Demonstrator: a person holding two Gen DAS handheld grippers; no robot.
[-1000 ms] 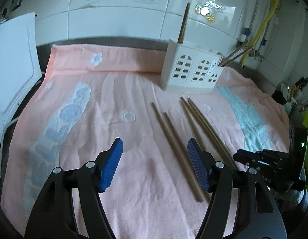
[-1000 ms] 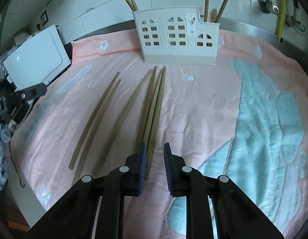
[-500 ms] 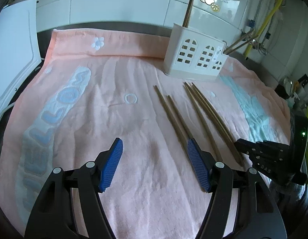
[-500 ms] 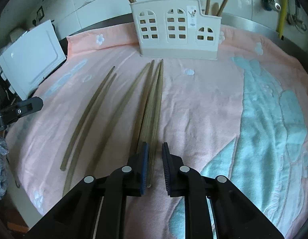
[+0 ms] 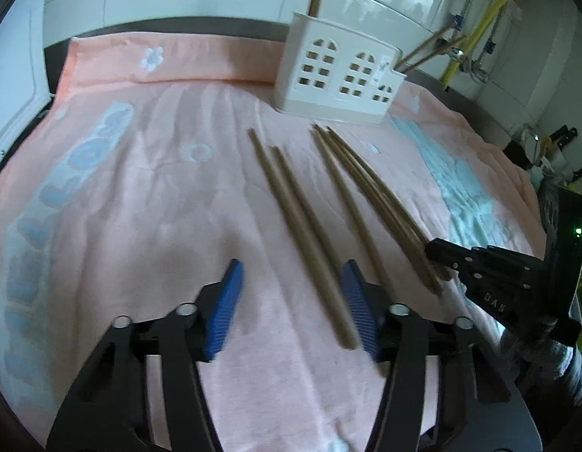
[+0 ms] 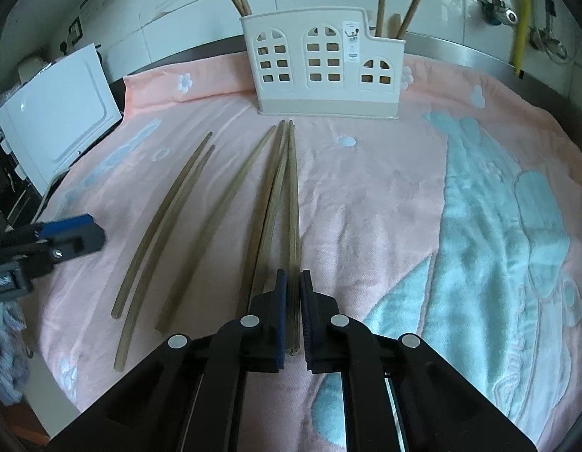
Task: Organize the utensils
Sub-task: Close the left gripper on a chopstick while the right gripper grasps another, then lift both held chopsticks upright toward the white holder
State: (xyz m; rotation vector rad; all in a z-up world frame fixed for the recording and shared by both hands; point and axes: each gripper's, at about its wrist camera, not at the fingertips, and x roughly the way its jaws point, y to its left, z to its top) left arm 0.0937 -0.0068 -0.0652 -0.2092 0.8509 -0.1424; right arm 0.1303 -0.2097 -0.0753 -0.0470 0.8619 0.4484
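Note:
Several wooden chopsticks lie on a pink towel [image 5: 140, 207] [image 6: 366, 188] in front of a white utensil holder [image 5: 339, 79] [image 6: 324, 67] with a few chopsticks standing in it. My left gripper [image 5: 291, 278] hangs low over the left pair of chopsticks [image 5: 291, 207] [image 6: 166, 218]. Its jaws are closing, with the pair's near ends between them close to the right pad, not pinched. My right gripper [image 6: 294, 282] is shut on the near end of the rightmost chopstick [image 6: 292, 207], which still lies on the towel. The right gripper [image 5: 441, 252] also shows in the left wrist view.
A white board-like appliance [image 6: 57, 124] [image 5: 12, 75] stands off the towel's left edge. A tiled wall runs behind the holder, with a yellow hose [image 6: 522, 19] [image 5: 483, 19] and pipes at the right. A dark counter edge borders the towel.
My left gripper has sunk and moved forward over the left chopstick pair, and its jaws have narrowed. The right gripper's jaws have closed onto the rightmost chopstick.

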